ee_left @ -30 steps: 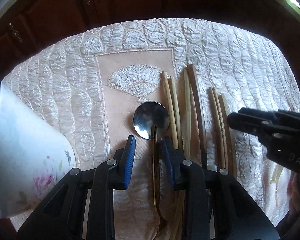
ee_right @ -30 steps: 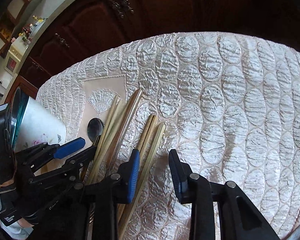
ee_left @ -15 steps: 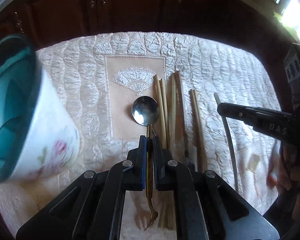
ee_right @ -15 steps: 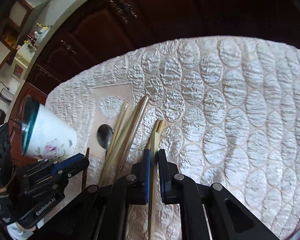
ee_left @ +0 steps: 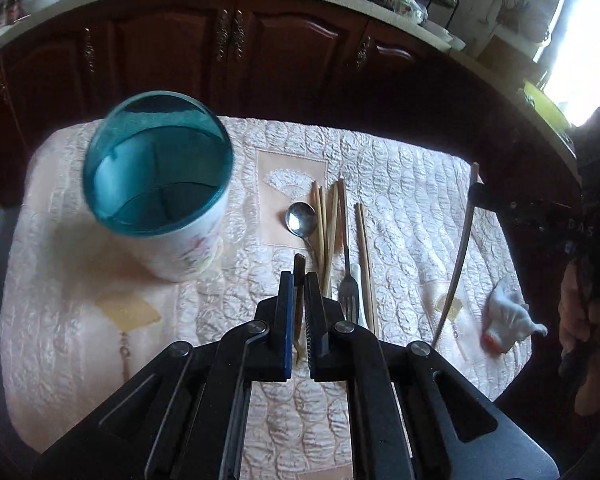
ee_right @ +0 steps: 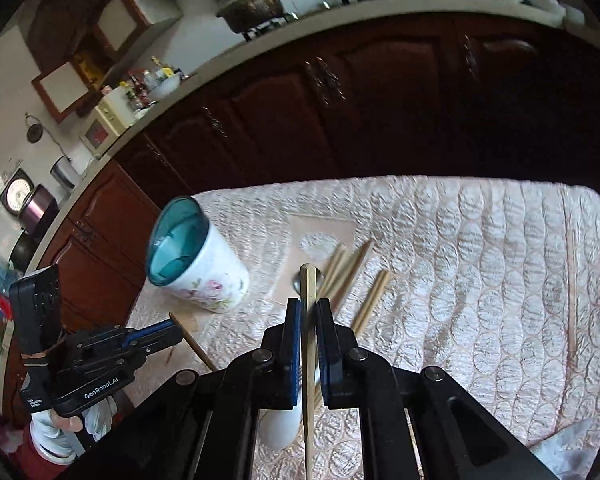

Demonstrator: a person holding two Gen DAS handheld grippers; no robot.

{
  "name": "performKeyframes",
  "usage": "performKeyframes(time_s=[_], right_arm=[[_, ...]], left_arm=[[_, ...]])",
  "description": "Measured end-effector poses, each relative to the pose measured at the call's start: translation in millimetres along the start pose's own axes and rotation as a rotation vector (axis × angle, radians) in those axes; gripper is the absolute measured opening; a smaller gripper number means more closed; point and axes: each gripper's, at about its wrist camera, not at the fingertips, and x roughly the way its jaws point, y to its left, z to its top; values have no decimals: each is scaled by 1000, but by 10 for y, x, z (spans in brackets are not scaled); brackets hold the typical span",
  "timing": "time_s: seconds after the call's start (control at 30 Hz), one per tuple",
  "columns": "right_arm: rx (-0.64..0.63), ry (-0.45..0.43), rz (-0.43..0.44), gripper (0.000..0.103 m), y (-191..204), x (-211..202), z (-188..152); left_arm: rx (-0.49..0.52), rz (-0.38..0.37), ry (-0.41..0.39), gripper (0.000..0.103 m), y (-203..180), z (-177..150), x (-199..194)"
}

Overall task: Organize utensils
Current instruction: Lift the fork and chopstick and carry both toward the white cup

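My left claw (ee_left: 299,312) is clamped on a dark brown utensil (ee_left: 298,276), my right claw (ee_right: 309,334) on a pale chopstick (ee_right: 309,300), both above the quilted surface (ee_left: 420,208) near the teal-lined cup (ee_left: 160,184).

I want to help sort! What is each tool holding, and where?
Left tool: dark brown stick, near one end. Right tool: pale chopstick, partway along.
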Motion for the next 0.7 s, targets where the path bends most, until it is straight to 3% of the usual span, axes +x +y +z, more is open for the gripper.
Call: performKeyframes(time_s=[0.3,0.57,0.63,0.67,0.7], right_arm=[[-98,-67,18,6,399,-392,190],[-113,-85,35,5,500,-486,207],[-120,-88,31,5,498,-514,184],[-121,-89,33,5,489,-529,179],[-120,-91,33,5,481,-539,175]], left_arm=[[-20,19,-99,0,123,35,-440],[-113,45,-42,2,431,-179,-344],[-97,77,-20,15,499,-287,-291],[-81,80,8,31,525,-343,-237],[-75,83,38,35,559,-412,-177]])
